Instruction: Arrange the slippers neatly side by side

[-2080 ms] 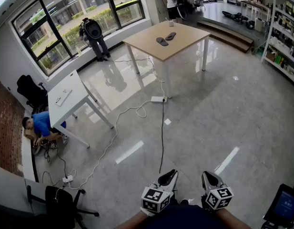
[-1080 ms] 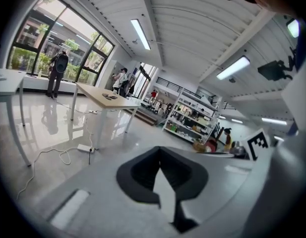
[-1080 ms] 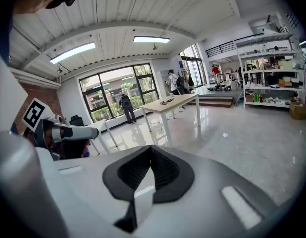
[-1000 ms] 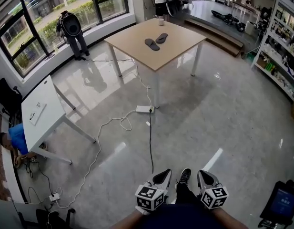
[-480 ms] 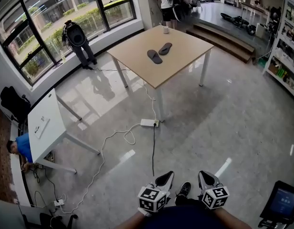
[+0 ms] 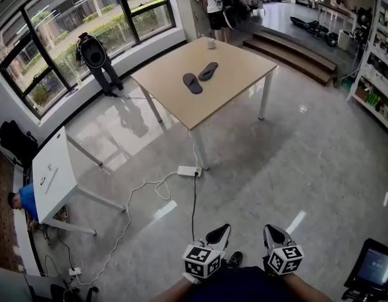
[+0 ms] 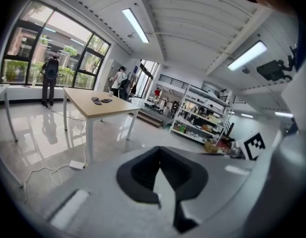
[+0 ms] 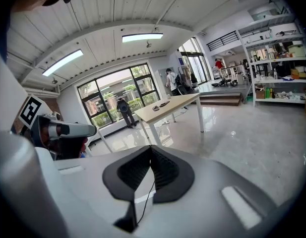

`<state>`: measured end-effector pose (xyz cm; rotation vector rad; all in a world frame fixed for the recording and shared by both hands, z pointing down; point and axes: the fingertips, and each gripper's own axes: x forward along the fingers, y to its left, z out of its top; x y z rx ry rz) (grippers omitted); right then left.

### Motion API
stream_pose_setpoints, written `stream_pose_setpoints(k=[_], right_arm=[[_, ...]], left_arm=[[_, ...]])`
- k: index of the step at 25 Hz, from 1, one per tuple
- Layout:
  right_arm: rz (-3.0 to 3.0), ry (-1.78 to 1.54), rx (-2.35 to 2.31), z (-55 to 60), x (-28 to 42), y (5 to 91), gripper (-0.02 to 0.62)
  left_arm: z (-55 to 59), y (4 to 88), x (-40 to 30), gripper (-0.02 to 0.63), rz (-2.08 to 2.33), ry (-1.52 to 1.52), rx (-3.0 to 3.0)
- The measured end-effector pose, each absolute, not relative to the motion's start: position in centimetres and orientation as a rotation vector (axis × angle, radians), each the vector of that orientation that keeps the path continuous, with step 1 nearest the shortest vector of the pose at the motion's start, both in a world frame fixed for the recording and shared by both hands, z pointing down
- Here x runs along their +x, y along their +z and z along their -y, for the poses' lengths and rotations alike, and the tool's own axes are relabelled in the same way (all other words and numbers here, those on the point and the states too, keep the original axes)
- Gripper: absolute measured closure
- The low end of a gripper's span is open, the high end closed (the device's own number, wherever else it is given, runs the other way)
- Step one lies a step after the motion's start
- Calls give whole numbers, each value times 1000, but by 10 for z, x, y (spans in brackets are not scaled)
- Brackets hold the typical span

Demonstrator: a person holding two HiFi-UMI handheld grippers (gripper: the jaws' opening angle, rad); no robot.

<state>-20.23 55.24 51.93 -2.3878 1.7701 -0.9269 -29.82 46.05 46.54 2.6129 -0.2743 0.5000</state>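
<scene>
A: Where do the slippers (image 6: 192, 83) lie?
B: Angled apart on the wooden table (image 6: 238, 68), well beyond your fingertips (image 6: 225, 229), though the table has drawn nearer as you walk.
A: What do you hold?
B: Nothing; your left gripper (image 6: 219, 234) and right gripper (image 6: 273, 234) are clamped shut, so you're only approaching.
</scene>
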Motion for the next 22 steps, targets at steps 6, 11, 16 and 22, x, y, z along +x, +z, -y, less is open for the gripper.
stream_pose_setpoints(k=[6,11,16,22], right_arm=[[-1774,-935,-2376,-539,-174,523,584],[-1764,-927,-2395,-522,-144,529,584],[-1719,-922,-2439,-493,-99,531,584],[-1708,-953,-2440,-434,-60,530,584]], left_arm=[[-448,468,-268,601,275,517,2605],[-428,477,-240,601,266,523,2602],[-390,482,-202,601,253,508,2593],[-326,476,-162,601,253,497,2589]])
